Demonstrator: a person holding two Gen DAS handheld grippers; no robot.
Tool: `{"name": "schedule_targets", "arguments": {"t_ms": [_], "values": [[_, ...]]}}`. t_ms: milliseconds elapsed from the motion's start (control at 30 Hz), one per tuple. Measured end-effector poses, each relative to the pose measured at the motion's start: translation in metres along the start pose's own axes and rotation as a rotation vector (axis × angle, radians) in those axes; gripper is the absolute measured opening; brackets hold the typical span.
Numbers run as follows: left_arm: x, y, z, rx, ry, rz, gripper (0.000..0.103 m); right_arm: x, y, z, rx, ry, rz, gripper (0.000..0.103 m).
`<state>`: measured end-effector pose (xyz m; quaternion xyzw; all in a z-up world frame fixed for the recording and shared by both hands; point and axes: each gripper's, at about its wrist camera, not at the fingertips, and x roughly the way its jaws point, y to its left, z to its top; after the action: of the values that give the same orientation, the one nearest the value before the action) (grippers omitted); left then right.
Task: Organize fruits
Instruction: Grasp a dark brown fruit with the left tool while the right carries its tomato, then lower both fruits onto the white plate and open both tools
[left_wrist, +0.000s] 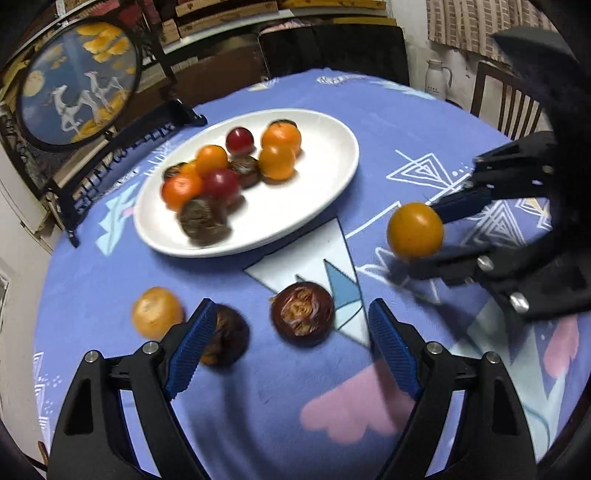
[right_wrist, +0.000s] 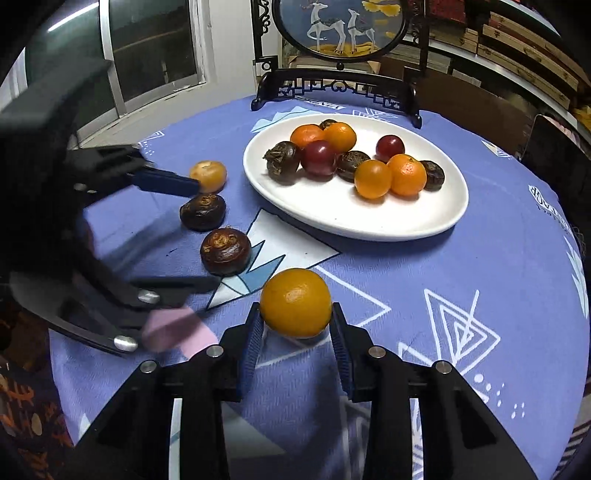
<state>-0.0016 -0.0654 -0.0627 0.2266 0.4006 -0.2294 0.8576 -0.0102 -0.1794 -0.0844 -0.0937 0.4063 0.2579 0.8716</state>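
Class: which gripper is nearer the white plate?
Neither clearly. The left gripper hovers open over dark fruits before the white plate; the right gripper grips an orange fruit beside it.

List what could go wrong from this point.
The right gripper pinches a round orange fruit near its fingertips; it could slip out and roll across the cloth. The open left gripper hangs close over two dark fruits, so one finger may knock a fruit aside.
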Motion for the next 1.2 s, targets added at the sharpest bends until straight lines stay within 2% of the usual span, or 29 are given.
{"name": "schedule_targets", "arguments": {"t_ms": [33, 67, 100, 133, 167, 300, 400, 500, 800, 967, 1200], "values": [[0.008, -0.002, 0.002, 0.000, 0.022, -0.004, 0.078, 0.000, 0.000, -0.001, 0.002, -0.001, 0.004, 0.037], [0.013, -0.004, 0.002, 0.001, 0.036, -0.011, 0.063, 0.000, 0.000, -0.002, 0.003, -0.003, 0.007, 0.037], [0.019, -0.005, 0.002, 0.002, 0.067, -0.026, 0.056, 0.000, 0.000, -0.003, 0.006, -0.005, 0.008, 0.037], [0.018, -0.004, 0.003, -0.018, 0.059, -0.056, 0.042, 0.002, 0.001, -0.002, 0.009, -0.006, 0.009, 0.037], [0.017, -0.003, 0.003, -0.022, 0.072, -0.065, 0.040, 0.003, 0.001, -0.001, 0.011, -0.008, 0.010, 0.037], [0.003, -0.001, 0.001, -0.008, 0.039, -0.047, 0.040, 0.005, -0.002, 0.000, 0.017, -0.011, 0.013, 0.037], [-0.014, 0.011, 0.008, -0.047, -0.019, -0.043, 0.039, 0.004, -0.002, 0.001, 0.024, -0.016, 0.010, 0.037], [-0.025, 0.029, 0.023, -0.102, -0.062, 0.002, 0.039, -0.002, -0.002, 0.010, 0.015, -0.042, -0.005, 0.037], [-0.042, 0.067, 0.100, -0.227, -0.193, 0.208, 0.040, -0.048, -0.027, 0.080, 0.073, -0.265, -0.064, 0.037], [-0.025, 0.075, 0.125, -0.239, -0.194, 0.247, 0.040, -0.045, -0.054, 0.106, 0.148, -0.311, -0.070, 0.037], [0.019, 0.090, 0.141, -0.257, -0.144, 0.240, 0.040, -0.011, -0.078, 0.124, 0.191, -0.271, -0.075, 0.037]]}}
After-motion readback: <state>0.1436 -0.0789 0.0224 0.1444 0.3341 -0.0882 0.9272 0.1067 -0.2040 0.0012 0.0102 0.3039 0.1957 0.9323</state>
